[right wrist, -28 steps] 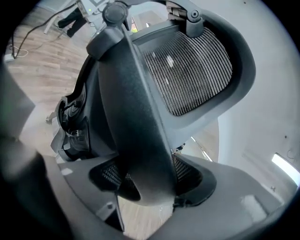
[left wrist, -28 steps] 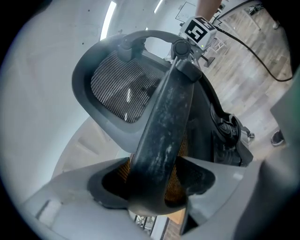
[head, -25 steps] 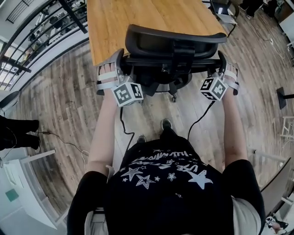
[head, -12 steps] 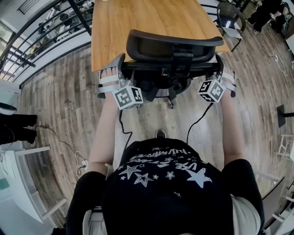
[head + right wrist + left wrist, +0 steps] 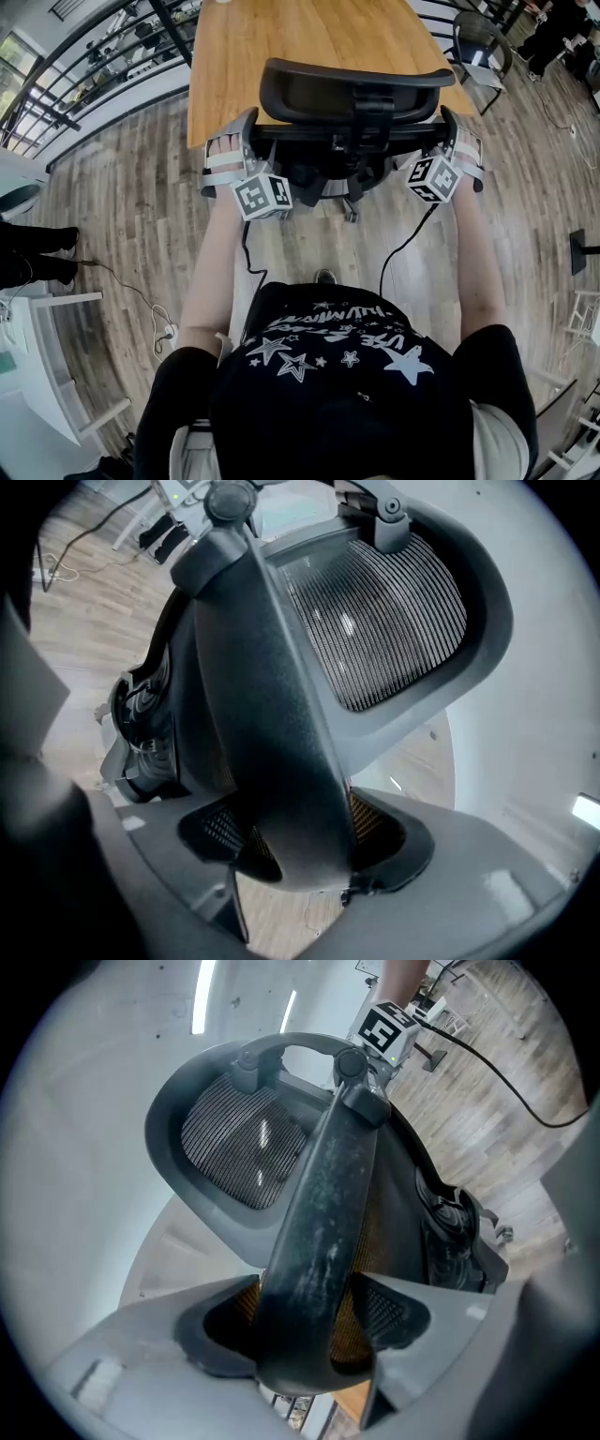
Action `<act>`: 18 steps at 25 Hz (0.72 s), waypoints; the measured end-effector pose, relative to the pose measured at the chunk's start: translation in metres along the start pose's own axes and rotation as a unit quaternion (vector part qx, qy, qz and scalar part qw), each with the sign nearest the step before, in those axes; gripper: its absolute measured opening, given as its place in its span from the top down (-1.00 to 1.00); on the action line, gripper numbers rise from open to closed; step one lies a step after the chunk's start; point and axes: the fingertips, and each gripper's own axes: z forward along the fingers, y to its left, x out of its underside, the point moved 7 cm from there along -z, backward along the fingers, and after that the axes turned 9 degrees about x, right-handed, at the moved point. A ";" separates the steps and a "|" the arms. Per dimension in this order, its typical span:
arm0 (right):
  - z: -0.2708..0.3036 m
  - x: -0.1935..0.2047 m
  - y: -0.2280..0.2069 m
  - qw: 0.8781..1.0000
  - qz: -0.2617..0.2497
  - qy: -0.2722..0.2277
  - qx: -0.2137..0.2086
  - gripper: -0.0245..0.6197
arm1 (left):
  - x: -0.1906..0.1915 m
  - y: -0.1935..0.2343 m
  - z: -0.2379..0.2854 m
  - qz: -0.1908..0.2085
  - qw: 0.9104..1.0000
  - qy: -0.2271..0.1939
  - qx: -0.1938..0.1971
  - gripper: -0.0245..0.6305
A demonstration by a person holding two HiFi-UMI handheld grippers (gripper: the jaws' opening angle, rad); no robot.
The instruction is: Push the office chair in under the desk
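A black office chair [image 5: 356, 90] with a mesh headrest stands against the near edge of the wooden desk [image 5: 309, 37], its seat partly under the top. My left gripper [image 5: 246, 131] is shut on the left edge of the chair's back frame [image 5: 323, 1204]; the bar fills the gap between its jaws [image 5: 314, 1326]. My right gripper [image 5: 448, 129] is shut on the right edge of the same frame [image 5: 272, 705], and both pads press the bar [image 5: 300, 832]. The mesh headrest [image 5: 384, 611] shows beyond it.
Wood-plank floor [image 5: 122, 206] lies all round. Another chair [image 5: 476, 42] stands at the desk's far right corner. A black railing [image 5: 94, 56] runs at the upper left. A loose cable [image 5: 141, 300] and white furniture [image 5: 42, 361] lie at the left, beside someone's dark legs [image 5: 33, 253].
The chair and both grippers have moved forward toward the desk, and the person has stepped after them. Both grips stay as they were.
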 end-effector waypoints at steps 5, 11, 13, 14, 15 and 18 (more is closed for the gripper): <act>0.030 0.002 -0.015 1.000 -0.004 -0.007 -0.006 -0.03 | -0.011 0.015 0.021 0.000 1.000 0.011 0.000 -0.04; 0.069 0.010 -0.014 1.000 0.004 -0.001 -0.019 -0.02 | -0.019 0.019 0.053 0.015 1.000 0.025 0.010 -0.03; 0.093 0.015 -0.023 1.000 0.002 -0.002 -0.022 -0.02 | -0.028 0.028 0.075 0.019 0.999 0.024 0.014 -0.03; 0.098 0.017 -0.026 1.000 0.001 -0.002 -0.022 -0.02 | -0.030 0.030 0.081 0.024 0.999 0.023 0.016 -0.03; 0.099 0.018 -0.026 1.000 -0.001 -0.003 -0.022 -0.02 | -0.031 0.031 0.082 0.029 0.999 0.024 0.017 -0.04; 0.095 0.018 -0.024 1.000 -0.005 -0.005 -0.023 -0.02 | -0.030 0.031 0.080 0.034 0.999 0.032 0.018 -0.03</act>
